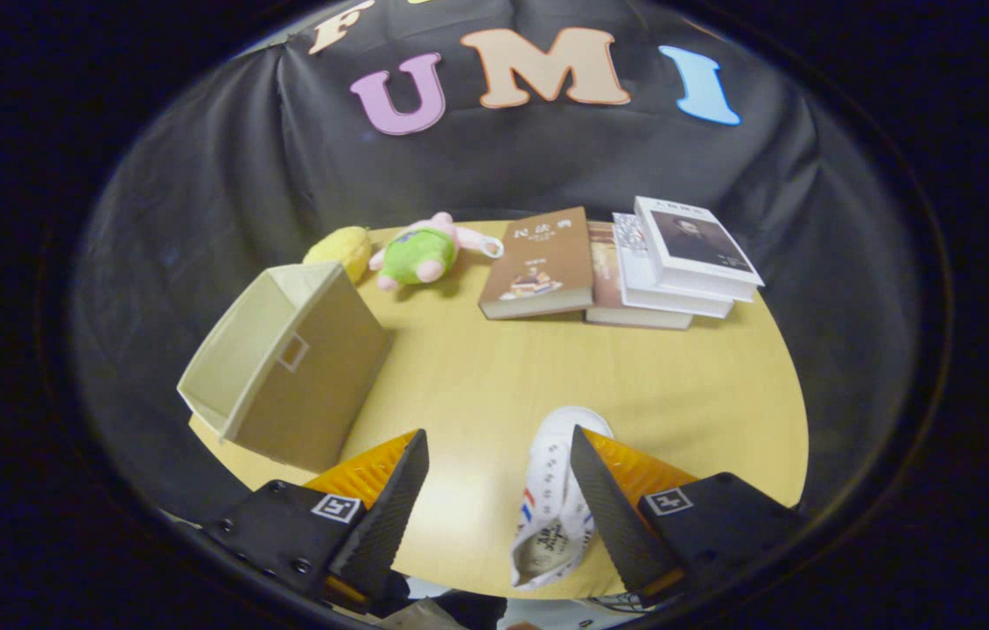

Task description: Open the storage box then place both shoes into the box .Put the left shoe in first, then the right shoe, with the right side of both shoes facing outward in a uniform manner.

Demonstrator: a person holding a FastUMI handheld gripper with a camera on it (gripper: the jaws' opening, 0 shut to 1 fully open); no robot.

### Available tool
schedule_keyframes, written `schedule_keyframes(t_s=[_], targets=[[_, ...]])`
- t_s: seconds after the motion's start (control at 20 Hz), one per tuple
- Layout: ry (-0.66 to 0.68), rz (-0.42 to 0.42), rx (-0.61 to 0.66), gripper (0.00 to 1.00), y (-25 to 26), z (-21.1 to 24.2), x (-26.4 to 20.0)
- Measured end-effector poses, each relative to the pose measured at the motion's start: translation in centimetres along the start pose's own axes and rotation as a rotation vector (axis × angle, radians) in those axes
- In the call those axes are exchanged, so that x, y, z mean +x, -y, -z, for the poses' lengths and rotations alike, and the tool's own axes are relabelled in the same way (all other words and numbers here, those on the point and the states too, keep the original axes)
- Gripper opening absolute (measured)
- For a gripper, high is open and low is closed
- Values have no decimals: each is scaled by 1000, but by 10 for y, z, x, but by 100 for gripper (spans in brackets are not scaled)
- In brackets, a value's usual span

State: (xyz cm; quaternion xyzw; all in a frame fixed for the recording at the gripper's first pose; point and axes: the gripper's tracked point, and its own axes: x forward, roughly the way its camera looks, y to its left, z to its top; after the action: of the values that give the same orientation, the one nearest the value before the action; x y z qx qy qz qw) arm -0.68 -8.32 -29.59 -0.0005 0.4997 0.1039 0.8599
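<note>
A beige fabric storage box [289, 372] stands on the yellow table [477, 367], ahead and to the left of my fingers, its opening turned to the left. A white shoe [557, 499] with red and blue marks lies on the table between my fingers, close against the right fingertip [592, 490], toe pointing away. My gripper [499, 451] is open, with a wide gap, and the left fingertip [398, 499] is well clear of the shoe. Nothing is held.
At the far side of the table lie a brown book [541, 265] and a stack of books [678, 262]. A green and pink plush toy [420, 252] and a yellow plush [341, 249] sit behind the box. The table edge curves close on the right.
</note>
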Motion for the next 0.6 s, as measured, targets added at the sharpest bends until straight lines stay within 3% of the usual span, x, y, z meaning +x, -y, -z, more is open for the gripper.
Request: schedule_keyframes(t_s=[0.3, 0.6], targets=[[-117, 60, -22, 100, 55, 53, 13], [-225, 61, -120, 100, 75, 94, 17]])
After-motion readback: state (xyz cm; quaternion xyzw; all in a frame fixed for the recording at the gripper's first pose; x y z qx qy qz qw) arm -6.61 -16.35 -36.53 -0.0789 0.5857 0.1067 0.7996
